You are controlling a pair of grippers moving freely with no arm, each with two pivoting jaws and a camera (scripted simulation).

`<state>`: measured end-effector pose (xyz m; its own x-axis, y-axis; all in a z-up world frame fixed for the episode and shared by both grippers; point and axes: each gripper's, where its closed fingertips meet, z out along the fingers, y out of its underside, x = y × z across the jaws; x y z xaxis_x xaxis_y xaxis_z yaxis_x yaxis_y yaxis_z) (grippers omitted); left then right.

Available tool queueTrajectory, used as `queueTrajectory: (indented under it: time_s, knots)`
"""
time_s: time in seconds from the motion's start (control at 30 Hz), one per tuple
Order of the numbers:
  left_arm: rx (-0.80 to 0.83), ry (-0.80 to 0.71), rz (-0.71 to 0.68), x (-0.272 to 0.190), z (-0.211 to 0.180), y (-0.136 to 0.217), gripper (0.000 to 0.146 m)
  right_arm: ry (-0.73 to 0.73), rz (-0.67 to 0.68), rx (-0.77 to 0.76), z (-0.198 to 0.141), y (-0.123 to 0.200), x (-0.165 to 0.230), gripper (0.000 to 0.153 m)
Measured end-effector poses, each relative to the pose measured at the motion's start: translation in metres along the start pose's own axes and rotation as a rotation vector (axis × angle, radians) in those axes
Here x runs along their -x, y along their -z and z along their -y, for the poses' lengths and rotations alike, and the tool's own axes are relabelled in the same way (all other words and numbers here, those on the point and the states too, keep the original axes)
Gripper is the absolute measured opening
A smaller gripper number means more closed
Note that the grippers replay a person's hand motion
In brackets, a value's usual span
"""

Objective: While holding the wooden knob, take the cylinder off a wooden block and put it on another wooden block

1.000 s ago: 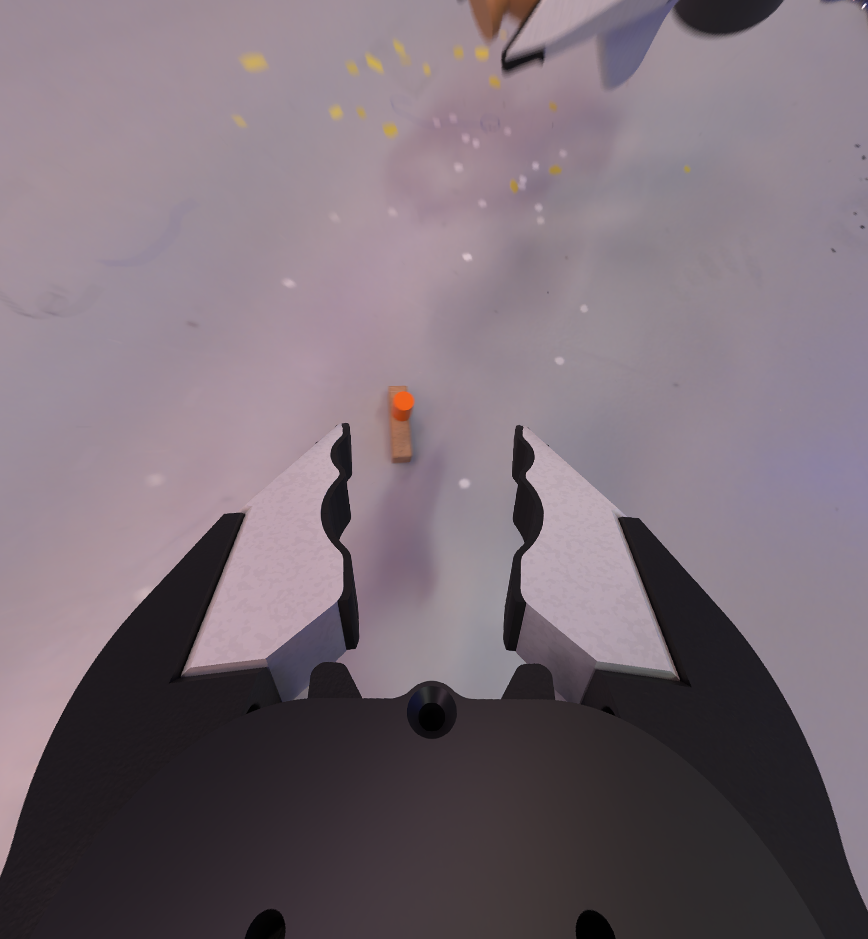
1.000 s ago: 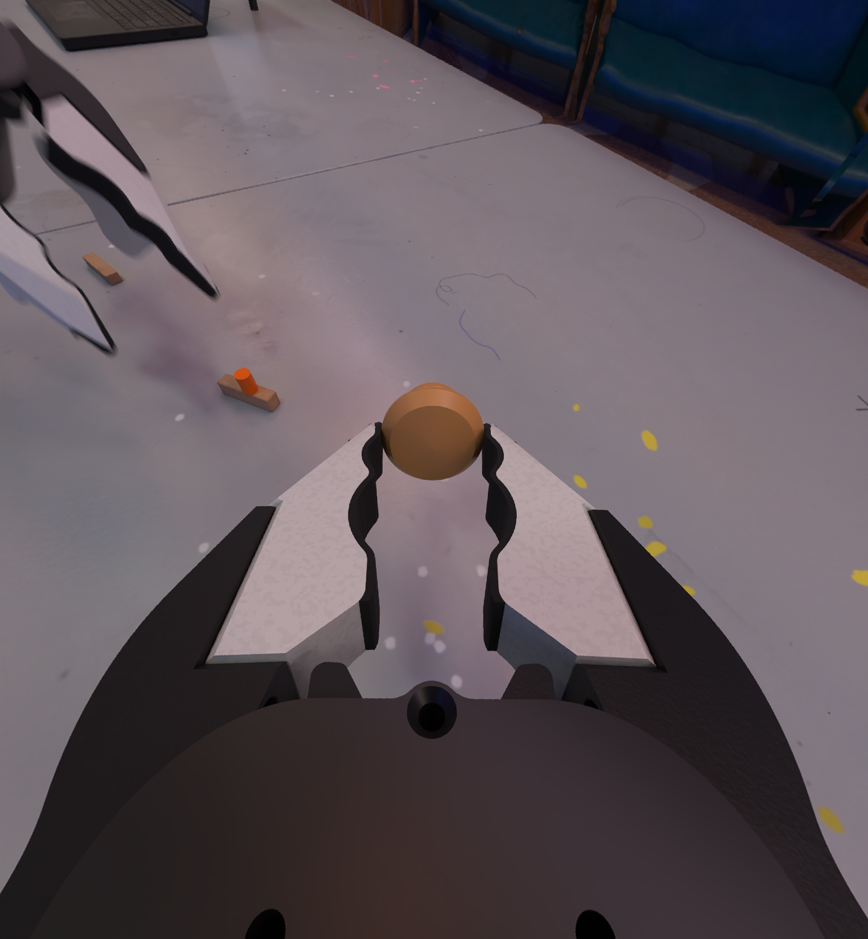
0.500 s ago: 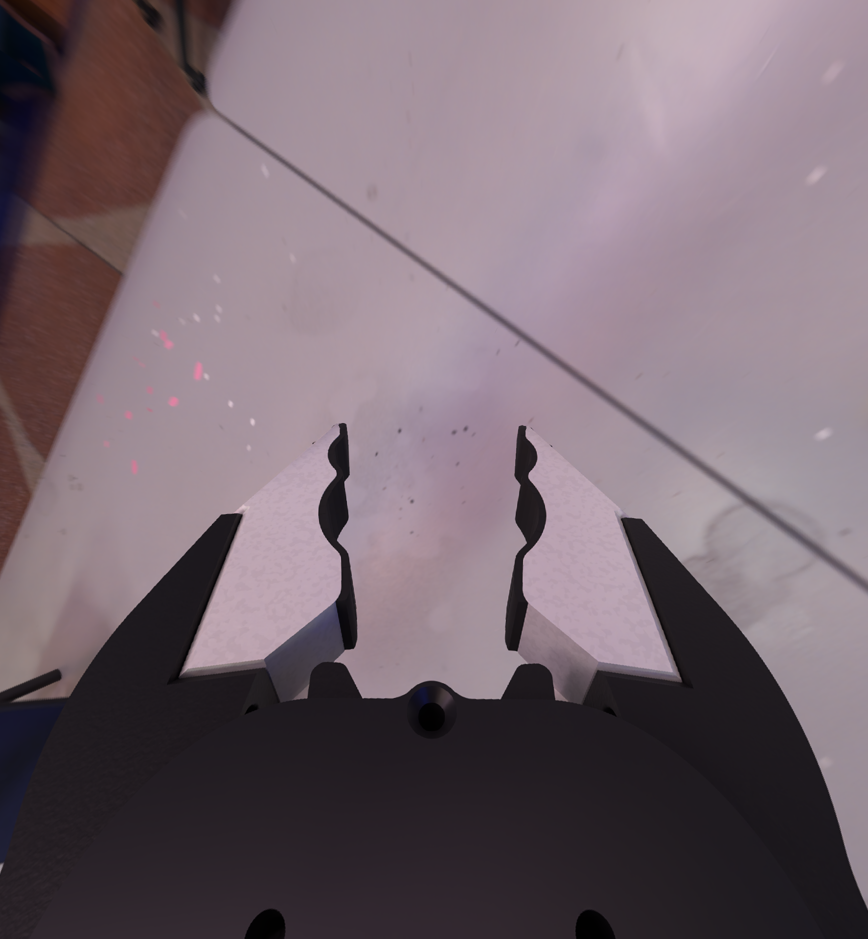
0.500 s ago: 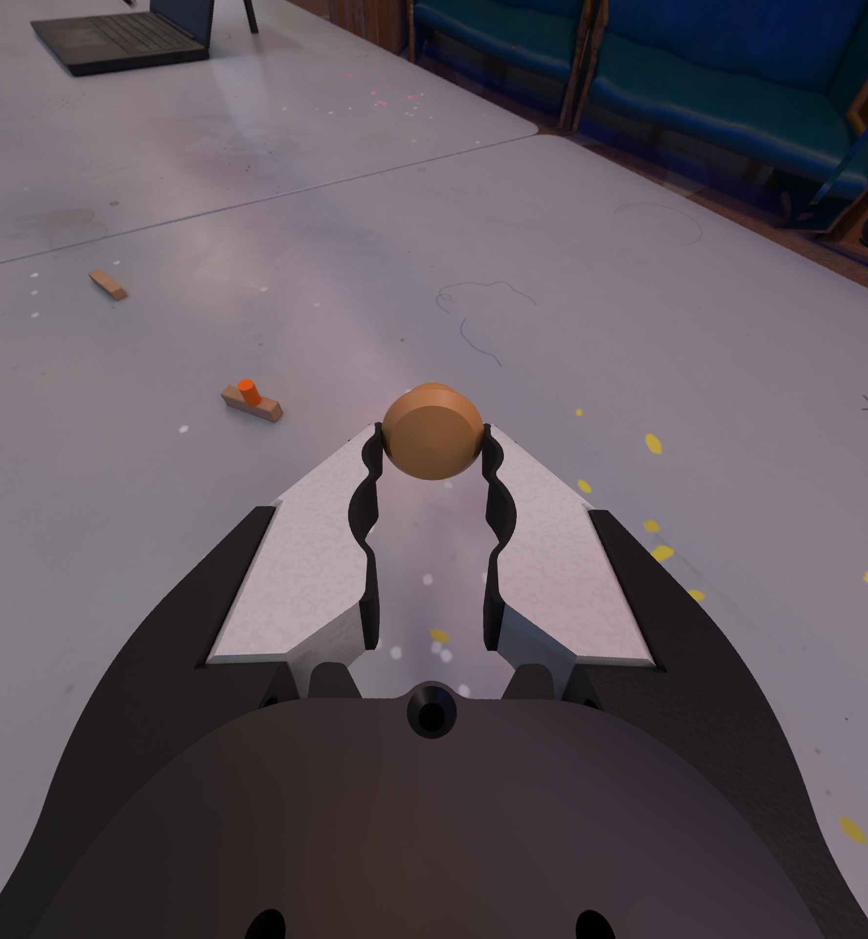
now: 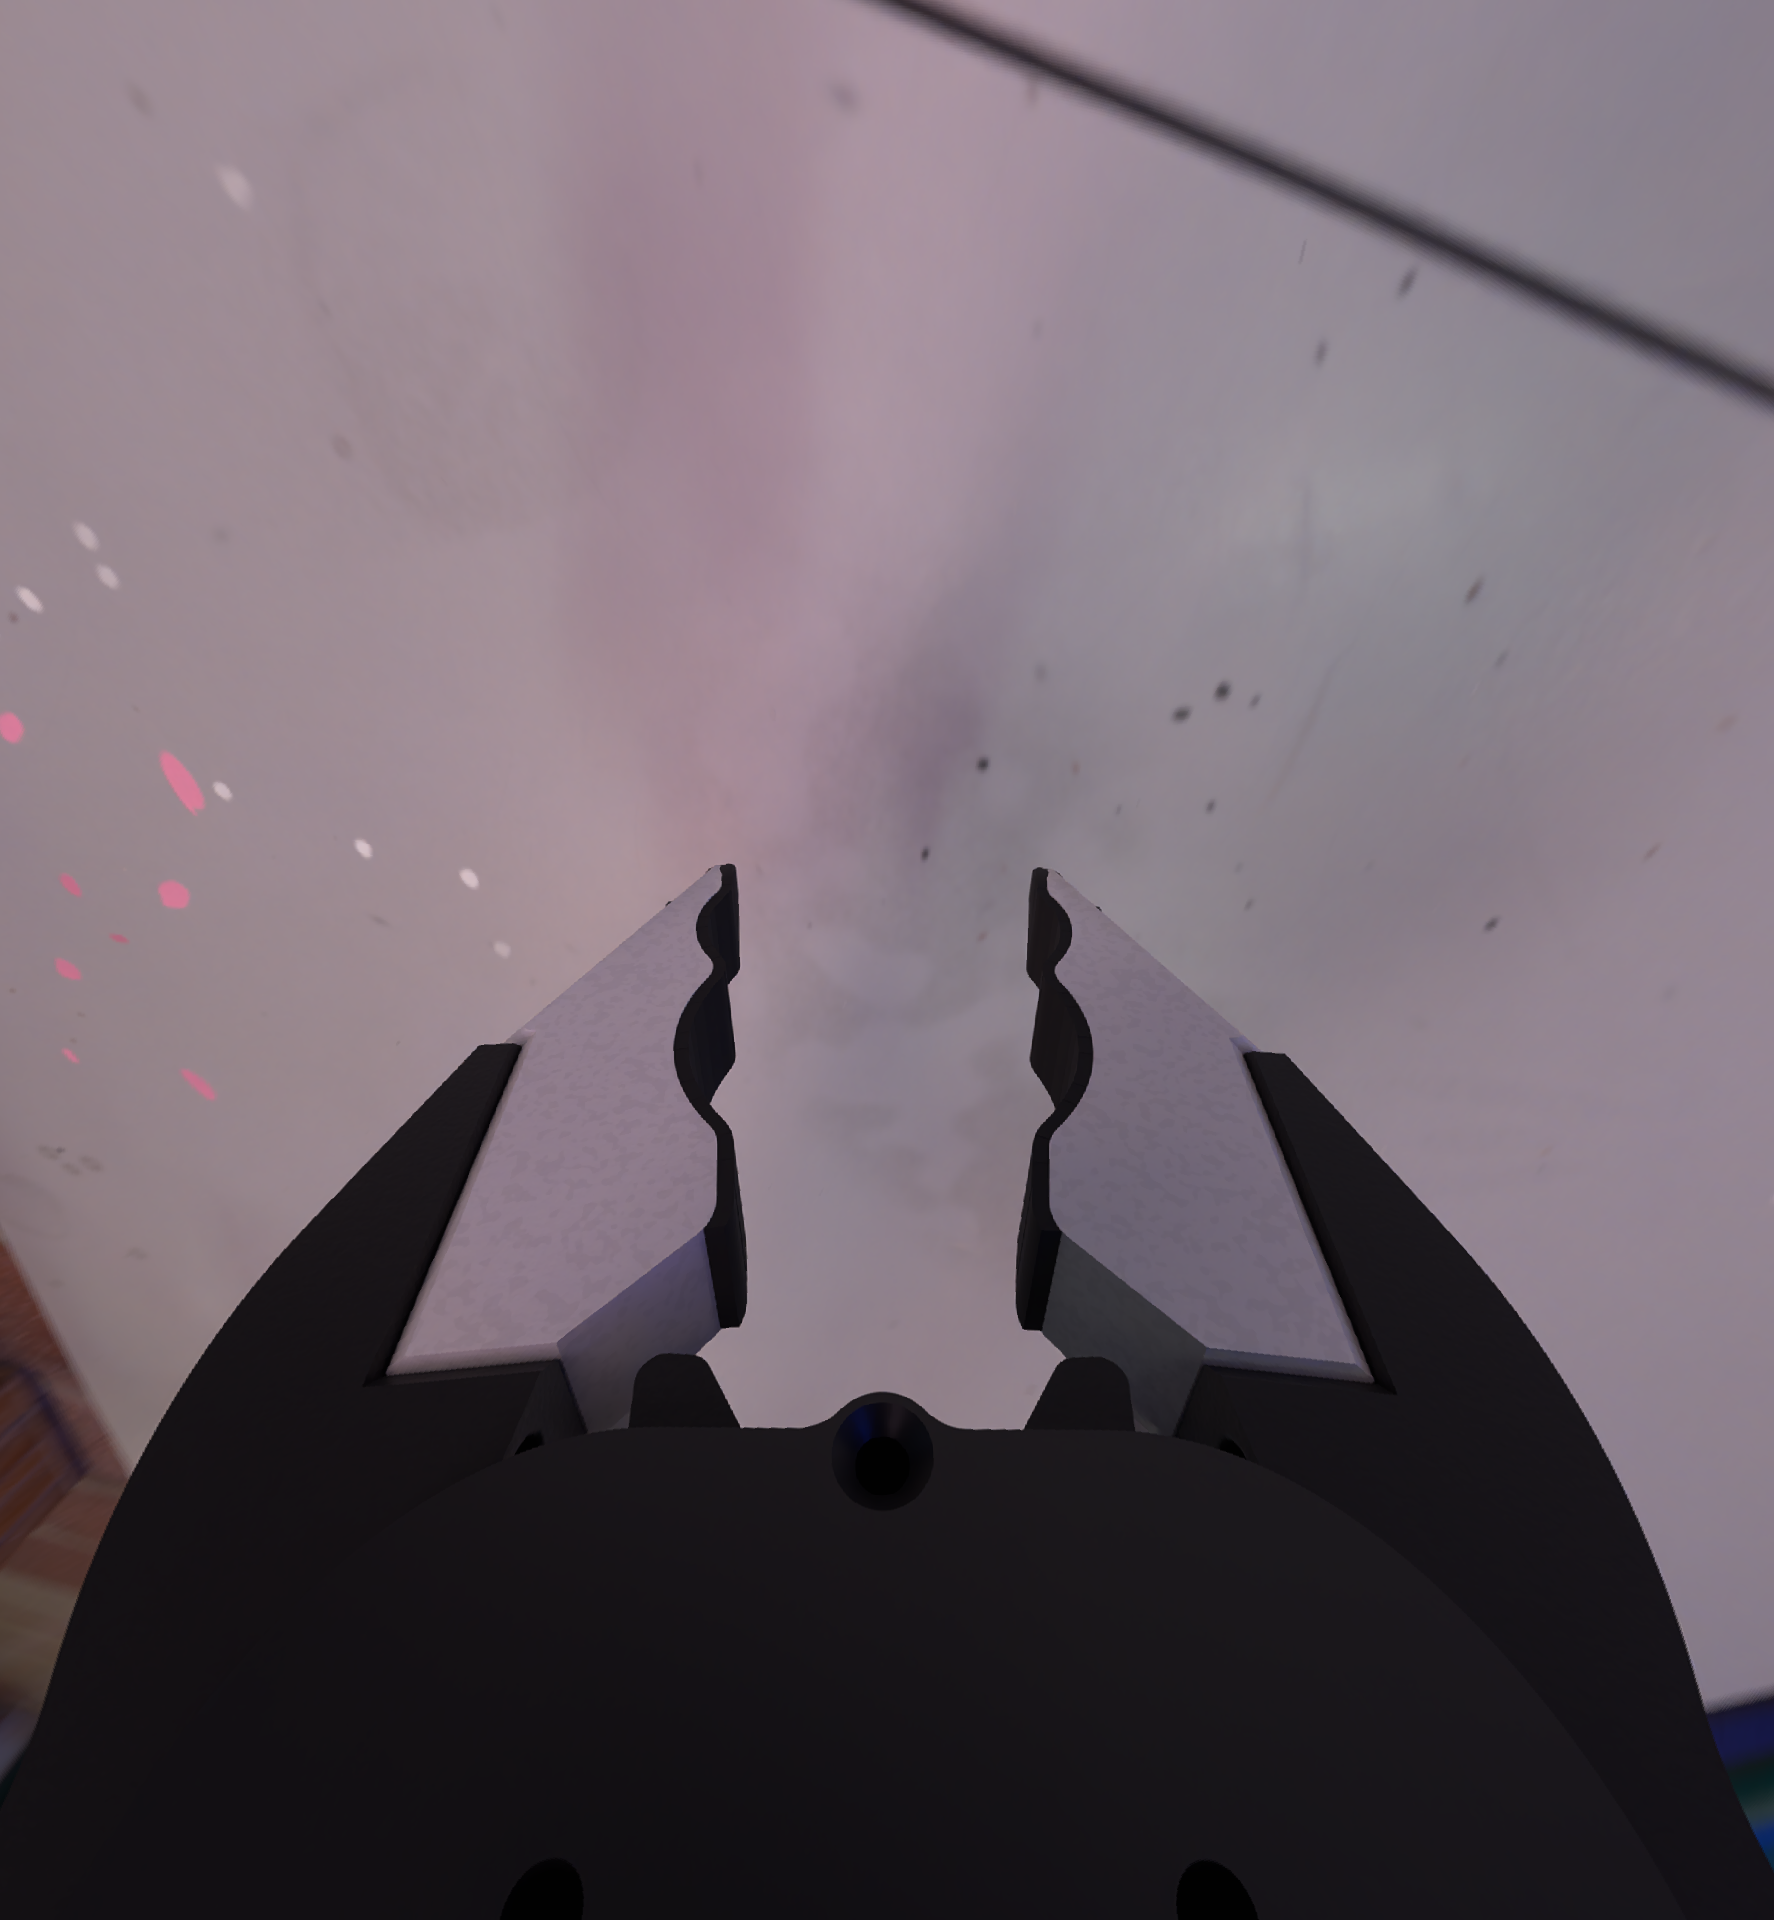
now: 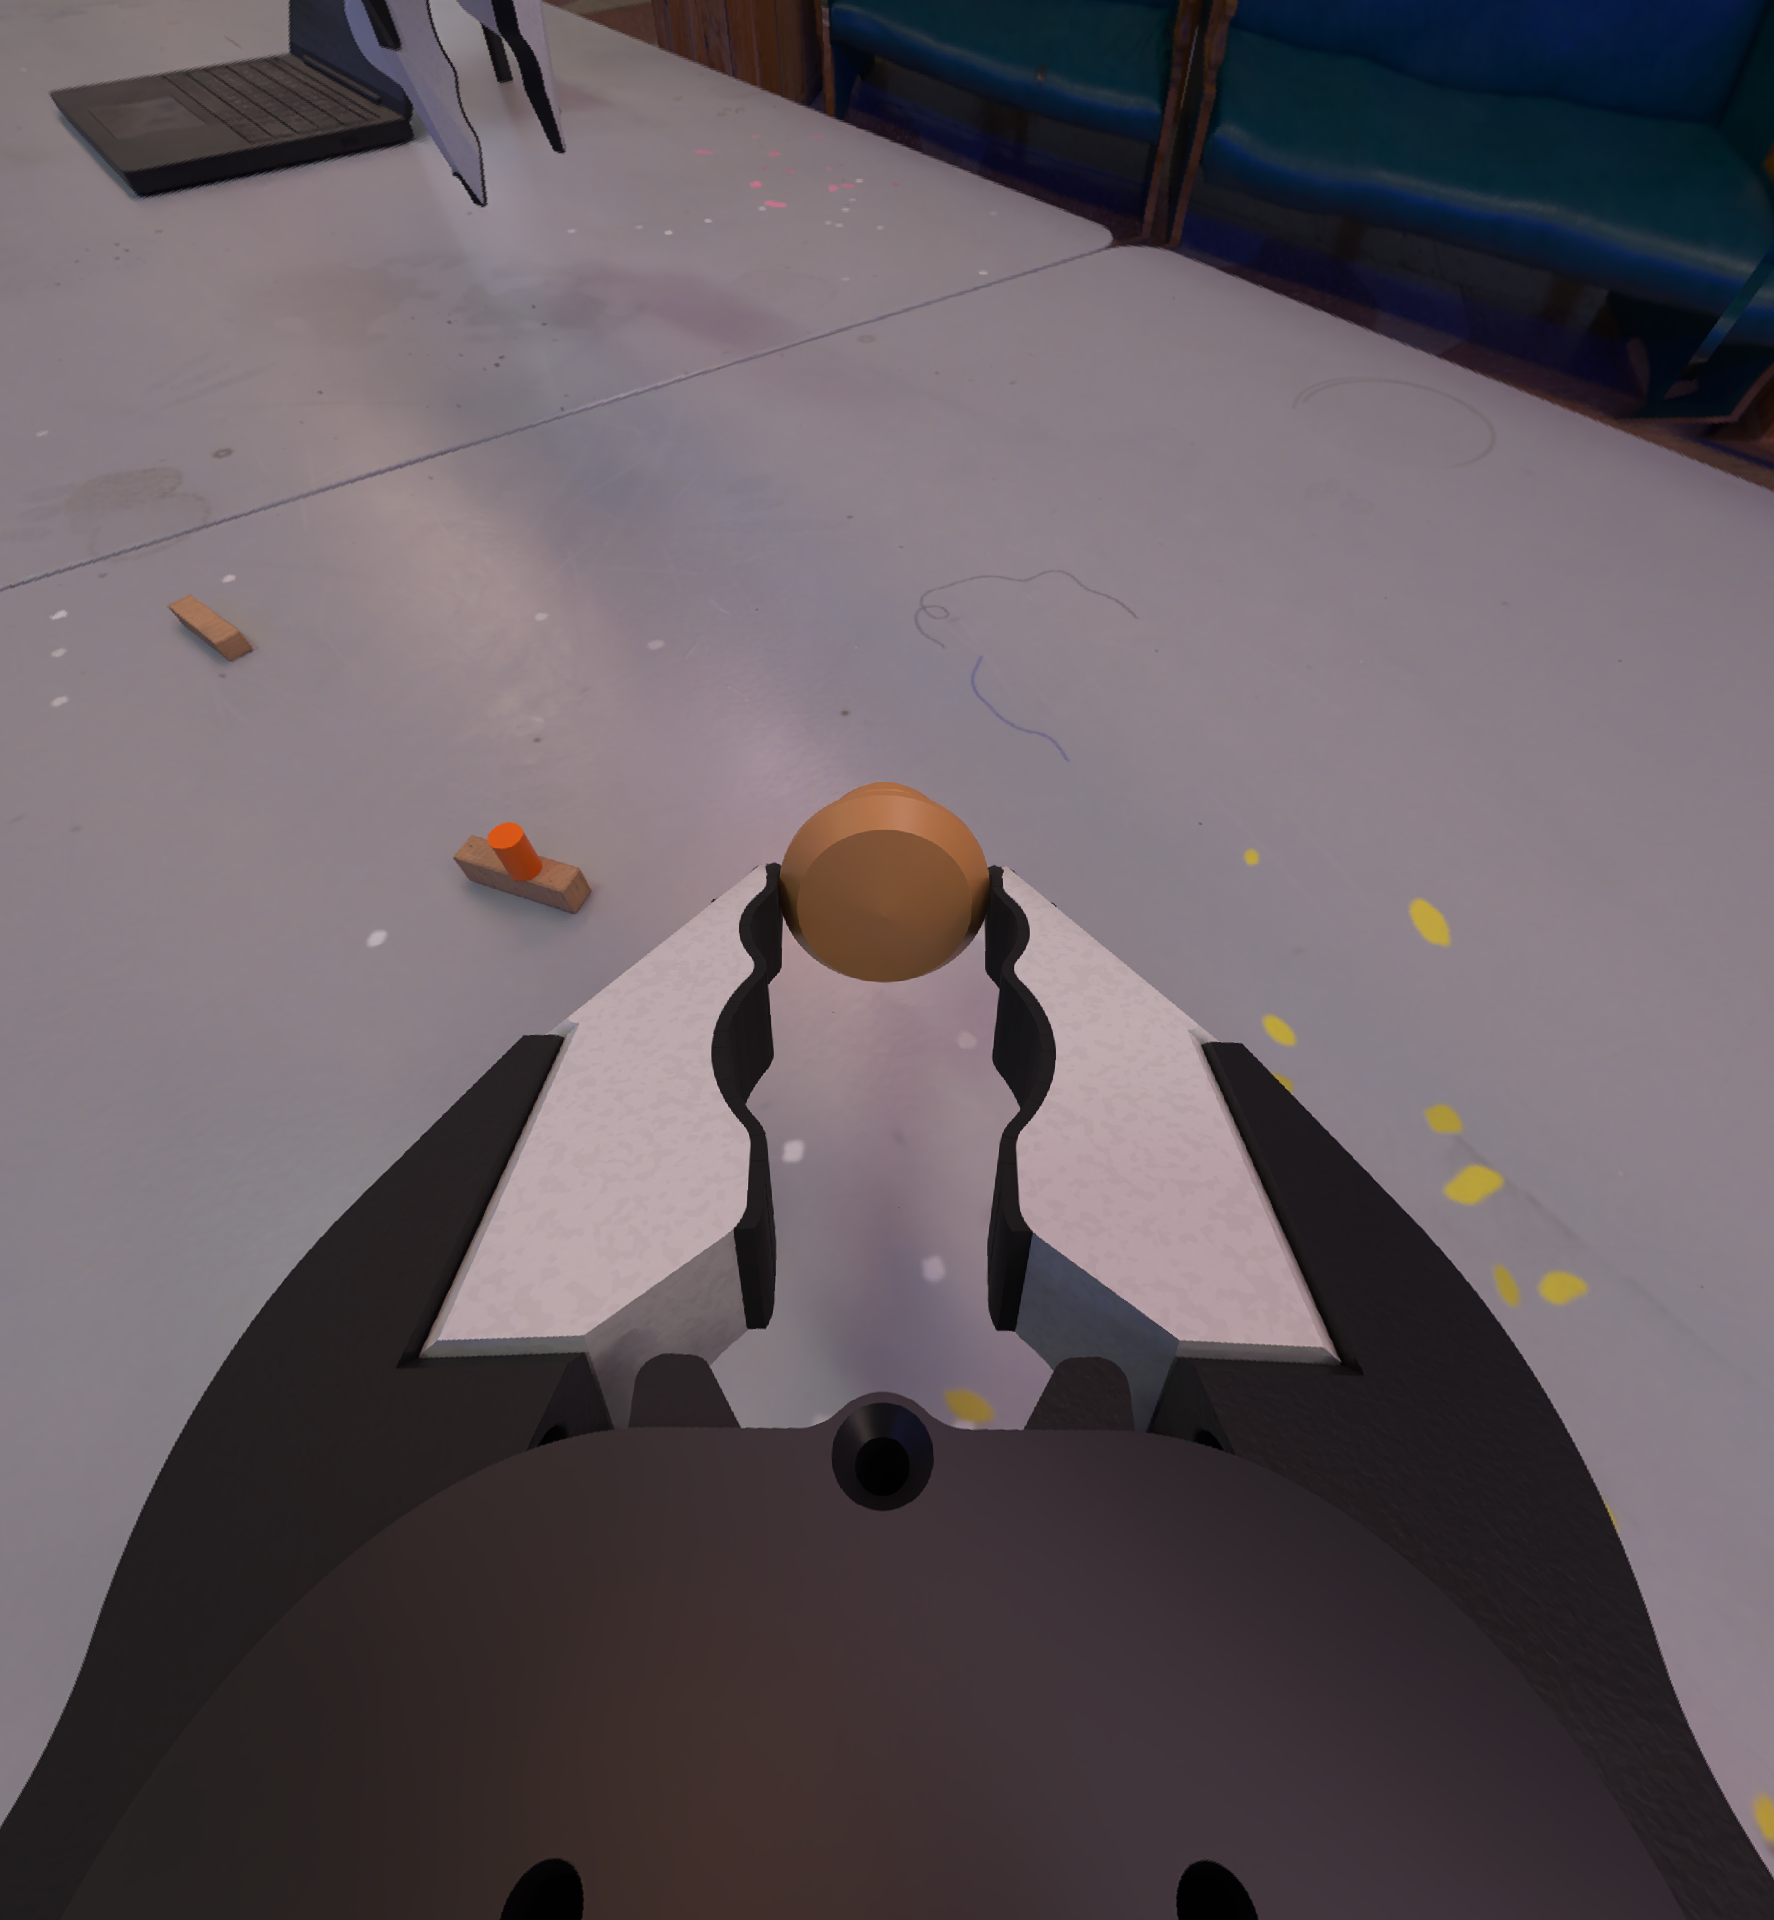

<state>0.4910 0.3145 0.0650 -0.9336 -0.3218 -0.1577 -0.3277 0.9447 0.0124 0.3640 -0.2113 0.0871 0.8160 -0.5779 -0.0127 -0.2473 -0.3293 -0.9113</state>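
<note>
My right gripper (image 6: pixel 883 883) is clamped on the round light-brown wooden knob (image 6: pixel 883 894), held at my fingertips above the pale grey table (image 6: pixel 1278 644). Ahead and left of those jaws, the small orange cylinder (image 6: pixel 512 850) stands on a tan wooden block (image 6: pixel 530 881); a second bare tan wooden block (image 6: pixel 210 627) lies farther ahead and left. My left gripper (image 5: pixel 883 883) has its jaws apart, holding nothing, over bare tabletop with pink paint flecks (image 5: pixel 176 779) to their left.

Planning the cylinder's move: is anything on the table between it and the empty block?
Nothing visible. The cylinder stands on its block; only bare table lies between it and the empty block.
</note>
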Motion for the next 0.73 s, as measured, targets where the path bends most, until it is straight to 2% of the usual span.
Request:
queueTrajectory:
  time_s: [0.2, 0.37, 0.5, 0.6, 0.73]
  knots:
    - [0.266, -0.083, -0.069, -0.003, -0.037, -0.024, 0.058, -0.001, 0.005, 0.02, -0.006, -0.007, -0.003, 0.039]
    - [0.342, -0.182, -0.018, 0.009, -0.043, -0.036, 0.056, -0.008, 0.003, 0.028, -0.011, -0.008, -0.005, 0.039]
    - [0.315, -0.174, 0.014, 0.016, -0.042, -0.038, 0.029, -0.015, -0.009, 0.033, -0.013, -0.008, -0.008, 0.039]
    - [0.265, -0.149, 0.027, 0.015, -0.042, -0.038, 0.025, -0.019, -0.018, 0.037, -0.014, -0.008, -0.011, 0.039]
    - [0.163, -0.115, -0.016, 0.001, -0.04, -0.025, 0.006, -0.028, -0.028, 0.043, -0.017, -0.008, -0.014, 0.039]
